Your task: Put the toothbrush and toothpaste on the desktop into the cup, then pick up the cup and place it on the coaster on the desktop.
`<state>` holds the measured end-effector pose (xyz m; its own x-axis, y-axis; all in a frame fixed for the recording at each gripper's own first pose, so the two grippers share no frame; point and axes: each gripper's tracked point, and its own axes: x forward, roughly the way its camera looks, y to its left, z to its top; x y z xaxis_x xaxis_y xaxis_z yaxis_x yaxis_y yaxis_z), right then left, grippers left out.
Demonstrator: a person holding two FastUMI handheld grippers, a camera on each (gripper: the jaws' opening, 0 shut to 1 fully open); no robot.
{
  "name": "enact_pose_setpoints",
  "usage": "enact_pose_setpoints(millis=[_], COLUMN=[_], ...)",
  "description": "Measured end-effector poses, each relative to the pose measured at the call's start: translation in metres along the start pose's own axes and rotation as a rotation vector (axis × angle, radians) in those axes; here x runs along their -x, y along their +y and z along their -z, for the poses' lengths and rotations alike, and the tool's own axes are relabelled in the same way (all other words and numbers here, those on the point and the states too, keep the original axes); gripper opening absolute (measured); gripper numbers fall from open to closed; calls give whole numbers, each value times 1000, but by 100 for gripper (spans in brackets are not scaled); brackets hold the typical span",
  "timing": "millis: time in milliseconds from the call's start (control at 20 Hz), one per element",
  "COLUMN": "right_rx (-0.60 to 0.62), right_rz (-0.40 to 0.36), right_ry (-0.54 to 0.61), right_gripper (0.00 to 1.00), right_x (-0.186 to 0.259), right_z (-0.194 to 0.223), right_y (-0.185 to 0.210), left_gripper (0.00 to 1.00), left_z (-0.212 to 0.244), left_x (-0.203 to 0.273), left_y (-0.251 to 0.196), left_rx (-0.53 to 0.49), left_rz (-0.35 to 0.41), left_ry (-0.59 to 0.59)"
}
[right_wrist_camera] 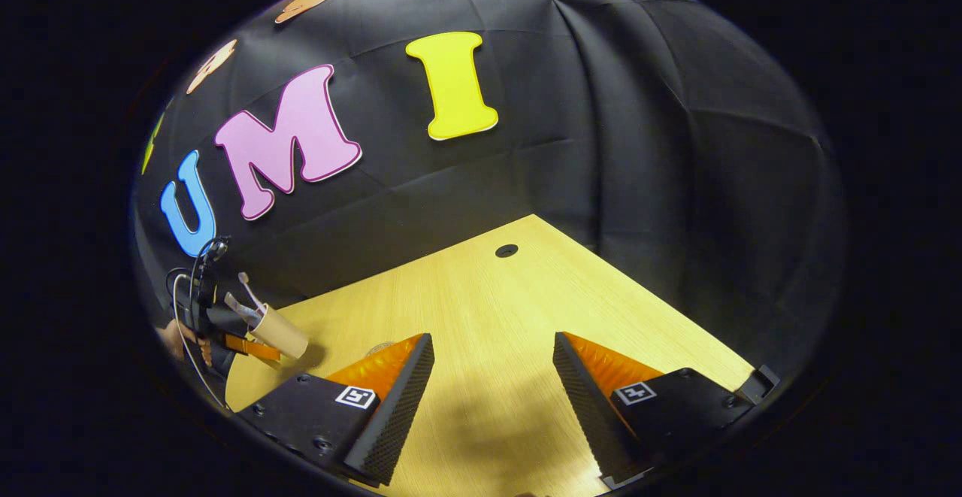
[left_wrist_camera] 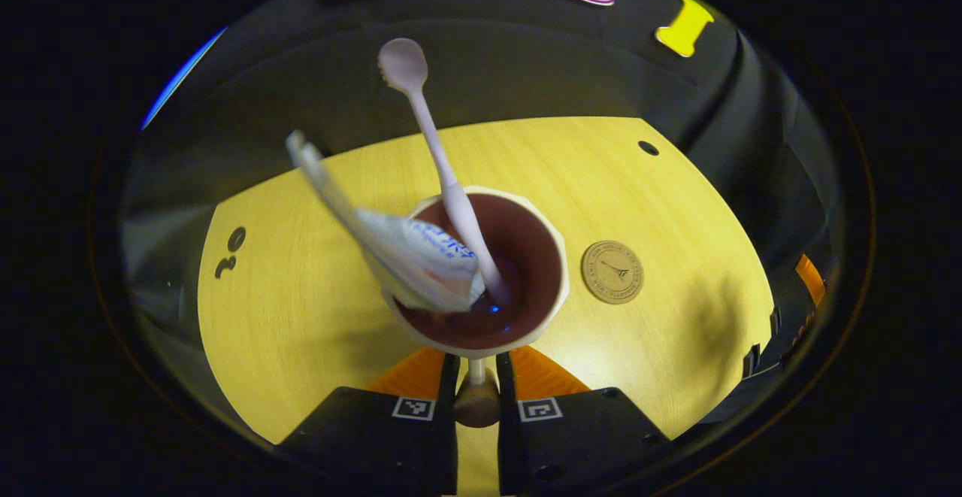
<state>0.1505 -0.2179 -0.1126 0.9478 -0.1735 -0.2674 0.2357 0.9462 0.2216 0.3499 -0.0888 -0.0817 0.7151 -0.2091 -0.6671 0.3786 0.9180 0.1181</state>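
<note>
Cup (left_wrist_camera: 481,271) in transit: the left gripper (left_wrist_camera: 476,377) is clamped on the cup's handle, both fingers pressing it from either side, with the toothbrush (left_wrist_camera: 440,159) and toothpaste (left_wrist_camera: 391,245) tube already standing inside. Judging by the right gripper view, where the cup hangs tilted in that far gripper above the desktop (right_wrist_camera: 481,309), the loading step is done and the carry to the coaster (left_wrist_camera: 612,271) is in hand. The round coaster lies flat on the desktop just beside the cup (on its right in the left gripper view). The next move calls for shifting the cup over it and lowering it level. The toothbrush's long axis rises up and away, head uppermost; the tube leans to the left. The right gripper (right_wrist_camera: 492,388) hangs idle, fingers spread wide, holding nothing.
</note>
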Motion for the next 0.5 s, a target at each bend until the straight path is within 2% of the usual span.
enact_pose_setpoints(millis=[50,100,300,350,400,500], right_rx=[-1,-3,3,9,15,17], right_rz=[-4,-6,-33,-42,-50,-65], right_ry=[4,8,9,17,25,28], right_gripper=[98,98,98,98,98,98], right_x=[1,1,4,4,4,6], right_z=[2,3,5,8,11,10], right_y=[1,2,10,13,15,18], left_gripper=[30,25,25,21,26,25], left_z=[-4,-8,-22,-24,-24,-23], left_x=[-2,-5,-19,-24,-29,-39], left_y=[-9,-19,-64,-74,-85,-108], left_rx=[-11,-21,-102,-129,-145,-164], left_rz=[9,19,47,54,62,95], left_ry=[1,4,3,7,16,34])
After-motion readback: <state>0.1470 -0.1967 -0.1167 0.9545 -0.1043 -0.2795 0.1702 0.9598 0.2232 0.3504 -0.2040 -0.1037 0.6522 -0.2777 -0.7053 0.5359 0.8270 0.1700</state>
